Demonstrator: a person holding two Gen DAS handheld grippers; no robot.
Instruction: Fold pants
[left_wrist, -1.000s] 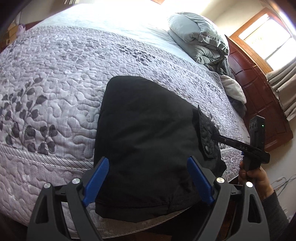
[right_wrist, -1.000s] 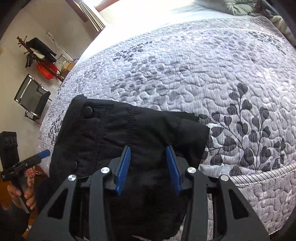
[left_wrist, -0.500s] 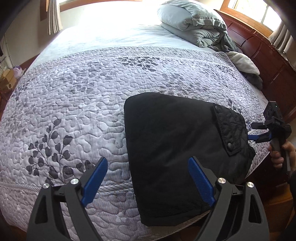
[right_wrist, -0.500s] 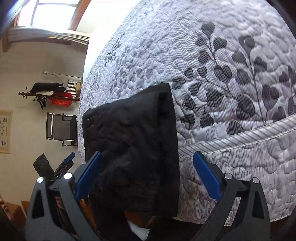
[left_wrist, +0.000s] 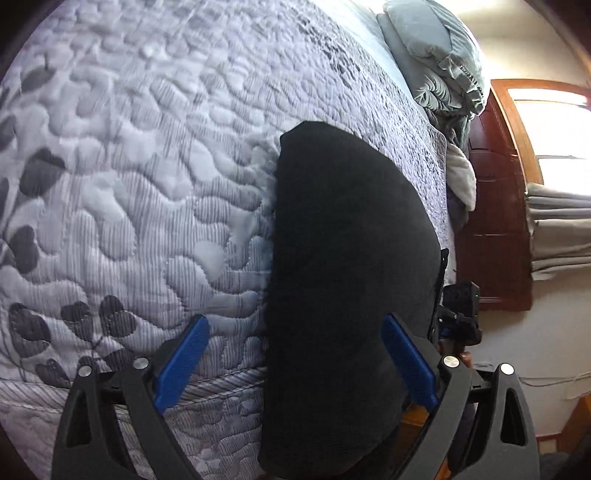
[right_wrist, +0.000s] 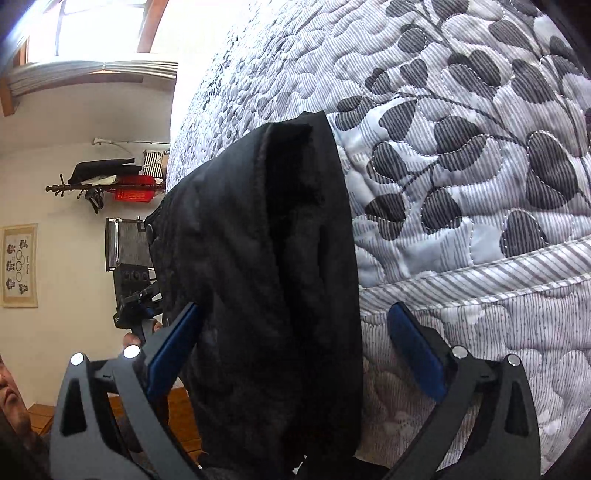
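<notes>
Pants (left_wrist: 347, 280) lie as a smooth black bundle at the near edge of the bed (left_wrist: 147, 184) in the left wrist view, the left claw (left_wrist: 295, 354) spread wide, holding nothing. Right wrist view alone shows fuzzy folded layers; the right claw (right_wrist: 291, 350) gapes wide, empty, over the quilted leaf-print cover.
</notes>
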